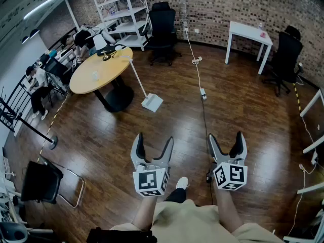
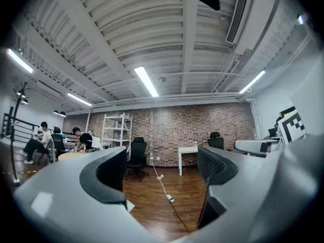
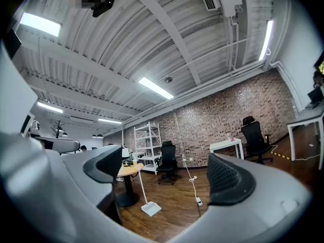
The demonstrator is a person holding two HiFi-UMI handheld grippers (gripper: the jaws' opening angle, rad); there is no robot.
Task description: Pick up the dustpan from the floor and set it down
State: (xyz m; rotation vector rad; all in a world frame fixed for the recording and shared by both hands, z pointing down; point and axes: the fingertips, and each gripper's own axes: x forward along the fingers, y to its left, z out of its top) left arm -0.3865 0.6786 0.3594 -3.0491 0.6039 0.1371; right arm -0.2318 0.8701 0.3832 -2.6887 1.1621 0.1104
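Observation:
The white dustpan lies on the wood floor beside the round table, and its long handle slants up to the table's edge. It also shows in the right gripper view, where the dustpan lies low between the jaws and far off. In the left gripper view only a white corner of the dustpan peeks out behind the left jaw. My left gripper and right gripper are held side by side, well short of it. Both are open and empty, as the left gripper and right gripper views show.
A round wooden table stands left of the dustpan. A cable with a power strip runs down the floor ahead of my right gripper. Black office chairs, a white desk, a white shelf and a folding chair ring the room.

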